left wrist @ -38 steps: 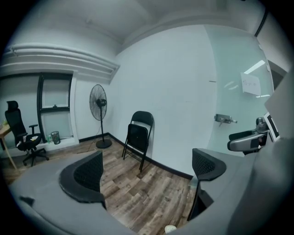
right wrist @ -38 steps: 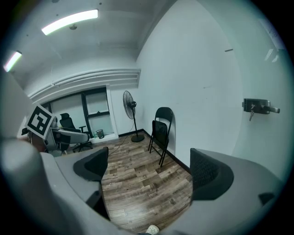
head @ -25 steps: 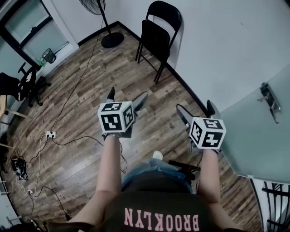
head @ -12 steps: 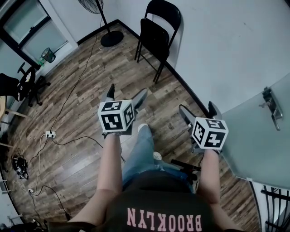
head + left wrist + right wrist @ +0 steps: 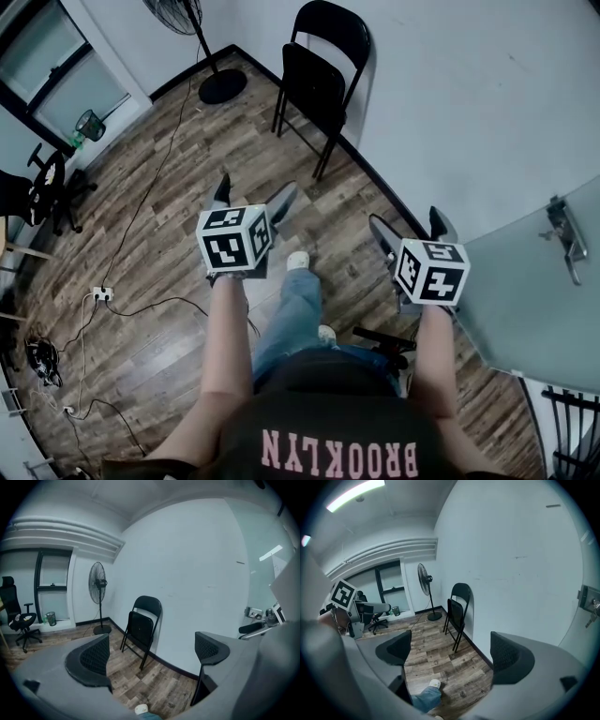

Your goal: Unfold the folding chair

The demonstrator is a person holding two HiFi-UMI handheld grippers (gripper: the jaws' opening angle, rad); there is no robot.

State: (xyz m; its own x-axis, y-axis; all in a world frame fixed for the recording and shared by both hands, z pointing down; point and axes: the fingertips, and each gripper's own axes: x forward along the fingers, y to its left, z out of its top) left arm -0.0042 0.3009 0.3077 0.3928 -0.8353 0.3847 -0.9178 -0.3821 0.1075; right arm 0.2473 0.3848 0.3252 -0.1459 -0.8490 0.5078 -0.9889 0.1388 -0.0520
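Two open hand-held grippers, left (image 5: pixel 253 197), right (image 5: pixel 410 227); folded chair (image 5: pixel 314 80); power strip (image 5: pixel 103 293) head-view only

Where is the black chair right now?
In the head view, the black metal folding chair stands folded by the white wall at the top middle, right of the black standing fan.

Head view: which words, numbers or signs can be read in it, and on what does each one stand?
"BROOKLYN": pink letters on the person's dark shirt, seen upside down.
Marker cube of the left gripper, and that of the right gripper: black-and-white square patterns only, no letters.
Nothing else is readable.
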